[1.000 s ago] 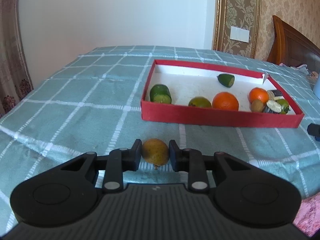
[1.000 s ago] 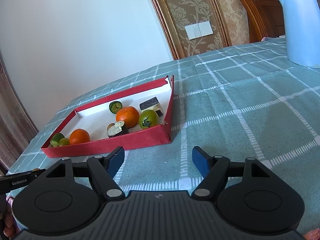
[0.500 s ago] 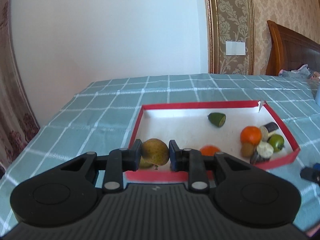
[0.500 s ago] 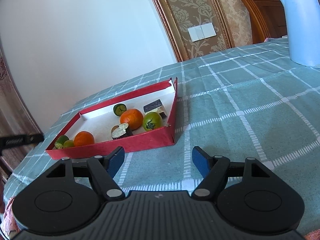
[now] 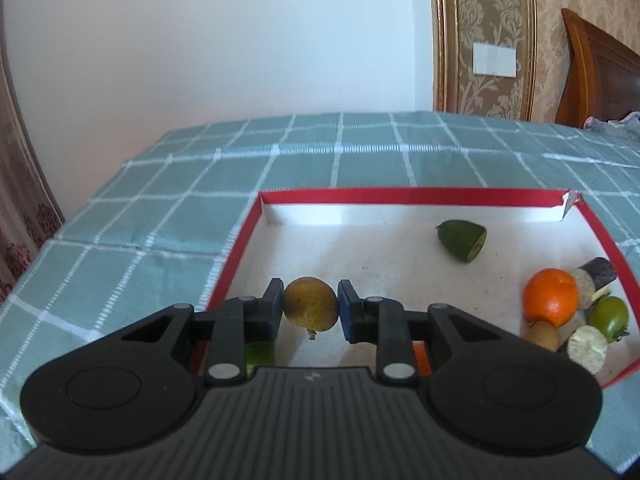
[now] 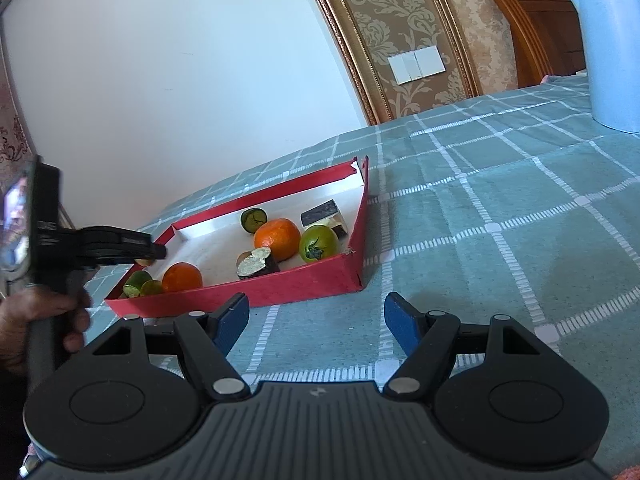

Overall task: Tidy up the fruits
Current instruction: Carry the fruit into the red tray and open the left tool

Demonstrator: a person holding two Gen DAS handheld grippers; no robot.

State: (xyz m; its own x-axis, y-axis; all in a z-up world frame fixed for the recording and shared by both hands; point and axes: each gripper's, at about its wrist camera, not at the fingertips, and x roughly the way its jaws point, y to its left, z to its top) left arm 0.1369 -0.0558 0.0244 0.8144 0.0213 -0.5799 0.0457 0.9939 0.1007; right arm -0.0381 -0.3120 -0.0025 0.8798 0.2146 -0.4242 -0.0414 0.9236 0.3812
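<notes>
Yellow-green fruit [image 5: 310,303], now over tray [image 5: 420,196], between left hand-held gripper [image 5: 311,309] pads.

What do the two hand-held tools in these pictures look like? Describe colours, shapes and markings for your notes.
Both are matte black plastic. The left tool and the right tool each have a ribbed body with a small logo, two round discs, silver pivot pins and angled arms ending in blue pads. Seen from the side, the left tool has a black handle.
</notes>
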